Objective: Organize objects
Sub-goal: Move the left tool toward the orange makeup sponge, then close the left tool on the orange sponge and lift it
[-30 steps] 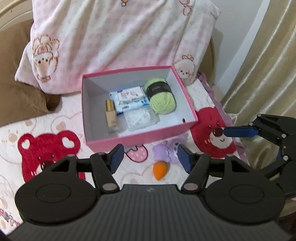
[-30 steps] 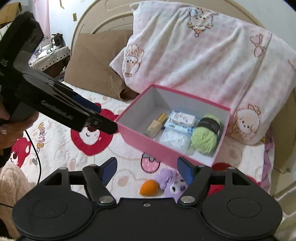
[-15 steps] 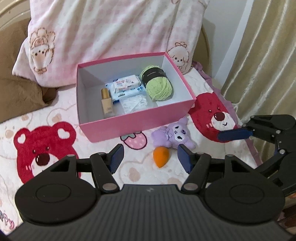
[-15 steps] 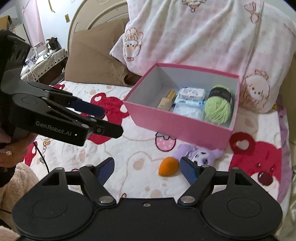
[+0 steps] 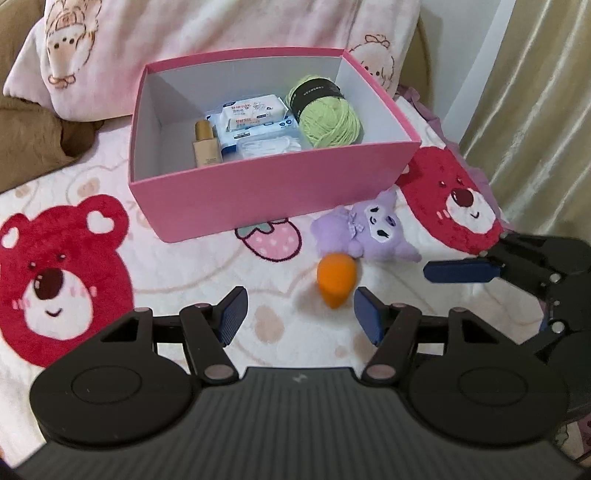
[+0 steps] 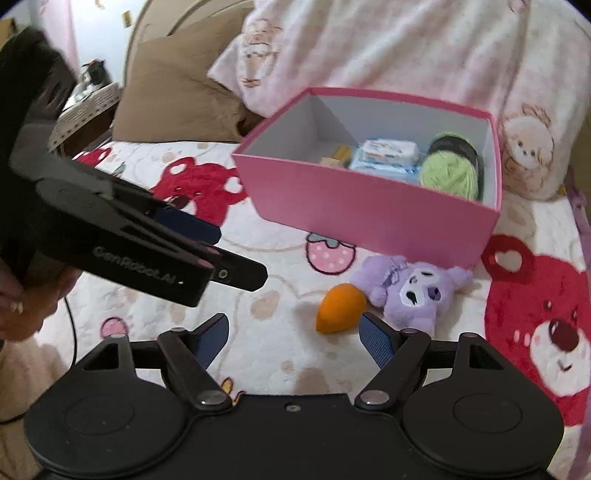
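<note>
Our left gripper (image 5: 298, 312) and right gripper (image 6: 292, 338) both gape empty. The orange teardrop sponge (image 5: 335, 278) lies lengthwise between them, its tip nearest us, touching the purple plush toy (image 5: 369, 232).

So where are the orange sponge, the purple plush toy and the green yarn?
orange sponge (image 5: 336, 282): left wrist view, its middle.
purple plush toy (image 6: 415, 291): right wrist view, its face.
green yarn (image 5: 328, 120): left wrist view, its wound strands.

Bear-print bedspread (image 5: 66, 266) (fuzzy), pink pillow (image 5: 221, 26), beige curtain (image 5: 535, 110).
</note>
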`<move>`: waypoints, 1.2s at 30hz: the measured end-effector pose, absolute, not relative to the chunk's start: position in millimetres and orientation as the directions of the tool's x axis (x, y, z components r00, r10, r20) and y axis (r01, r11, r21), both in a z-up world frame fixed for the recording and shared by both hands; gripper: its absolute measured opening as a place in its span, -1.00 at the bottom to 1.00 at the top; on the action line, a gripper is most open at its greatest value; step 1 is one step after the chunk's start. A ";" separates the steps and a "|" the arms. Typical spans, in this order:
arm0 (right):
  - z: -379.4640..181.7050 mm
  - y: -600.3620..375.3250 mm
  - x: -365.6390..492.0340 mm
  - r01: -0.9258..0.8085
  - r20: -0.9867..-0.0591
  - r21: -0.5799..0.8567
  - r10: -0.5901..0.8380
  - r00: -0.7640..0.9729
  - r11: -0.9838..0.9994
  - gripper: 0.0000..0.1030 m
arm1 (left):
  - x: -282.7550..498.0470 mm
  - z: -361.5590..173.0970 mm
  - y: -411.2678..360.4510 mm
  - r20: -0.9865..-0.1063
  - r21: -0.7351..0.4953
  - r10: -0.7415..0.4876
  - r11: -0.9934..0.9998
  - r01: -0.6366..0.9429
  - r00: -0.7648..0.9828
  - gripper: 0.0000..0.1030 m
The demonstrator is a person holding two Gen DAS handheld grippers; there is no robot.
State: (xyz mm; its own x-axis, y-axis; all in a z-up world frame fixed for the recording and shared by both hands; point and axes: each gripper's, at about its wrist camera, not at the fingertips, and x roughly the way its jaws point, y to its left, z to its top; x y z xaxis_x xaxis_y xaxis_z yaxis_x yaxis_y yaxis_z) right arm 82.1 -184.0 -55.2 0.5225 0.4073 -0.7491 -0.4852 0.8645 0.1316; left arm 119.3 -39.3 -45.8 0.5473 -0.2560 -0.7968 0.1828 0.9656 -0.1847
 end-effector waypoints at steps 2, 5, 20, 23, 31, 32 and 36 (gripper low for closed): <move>-68.3 -182.6 81.1 -0.481 -0.734 0.076 0.376 0.566 0.873 0.58 | 121.1 -56.3 -38.5 -0.772 -0.203 -0.272 0.962 0.184 0.574 0.22; -87.8 -179.9 79.5 -0.502 -0.711 0.055 0.387 0.587 0.863 0.58 | 127.5 -71.5 -39.3 -0.759 -0.235 -0.308 0.951 0.201 0.573 0.22; -133.6 -170.2 113.8 -0.434 -0.724 0.028 0.318 0.612 0.900 0.35 | 144.4 -123.7 -56.1 -0.705 -0.379 -0.435 0.898 0.221 0.560 0.08; -136.8 -174.7 121.6 -0.407 -0.734 0.074 0.326 0.596 0.911 0.35 | 143.7 -123.3 -55.0 -0.685 -0.383 -0.435 0.897 0.218 0.584 -0.03; -138.9 -173.7 128.8 -0.376 -0.740 0.100 0.322 0.591 0.921 0.04 | 155.9 -140.8 -57.5 -0.698 -0.424 -0.460 0.883 0.200 0.549 -0.37; -139.1 -173.6 127.6 -0.372 -0.742 0.089 0.311 0.593 0.924 -0.03 | 155.8 -142.6 -56.1 -0.691 -0.440 -0.471 0.876 0.197 0.548 -0.38; -136.3 -176.3 124.7 -0.364 -0.735 0.087 0.306 0.605 0.928 -0.12 | 154.4 -138.3 -55.0 -0.687 -0.449 -0.481 0.870 0.203 0.545 -0.39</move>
